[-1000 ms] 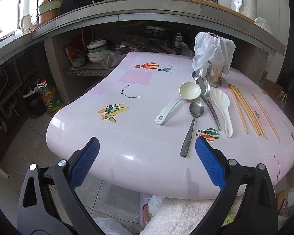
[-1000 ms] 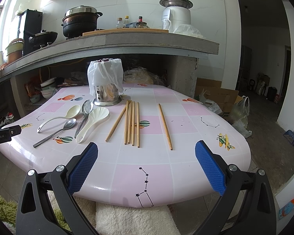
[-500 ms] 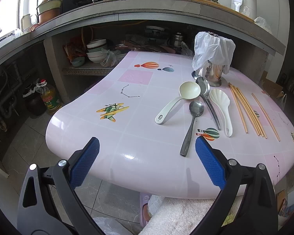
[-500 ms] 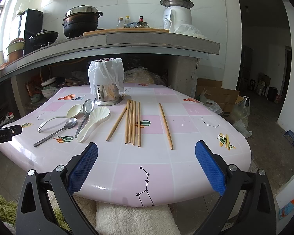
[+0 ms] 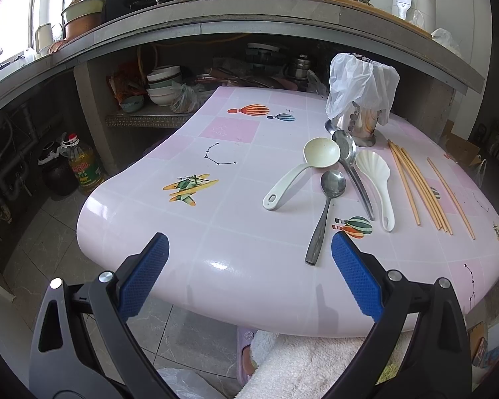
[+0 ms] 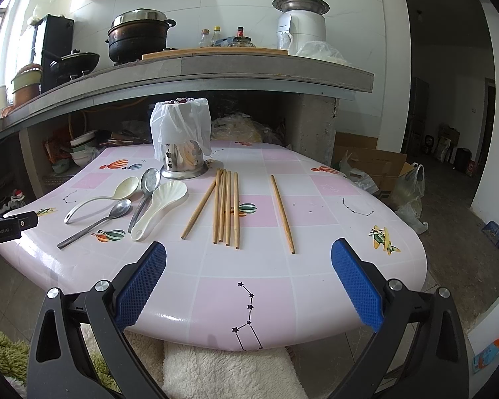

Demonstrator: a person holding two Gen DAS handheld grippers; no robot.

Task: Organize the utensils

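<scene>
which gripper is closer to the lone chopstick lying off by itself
Right. The lone chopstick lies just ahead between the right gripper fingers; the left gripper faces the spoons, chopstick far right.

Your right gripper [image 6: 248, 267] hangs wide apart and empty over the near edge of the pink table [image 6: 332, 212]. Ahead lie five chopsticks [image 6: 225, 207] side by side, with one chopstick [image 6: 282, 213] apart to their right. To their left sit four spoons [image 6: 126, 206], fanned out near the metal holder [image 6: 182, 161], which has a plastic bag [image 6: 179, 123] draped over its top.
</scene>
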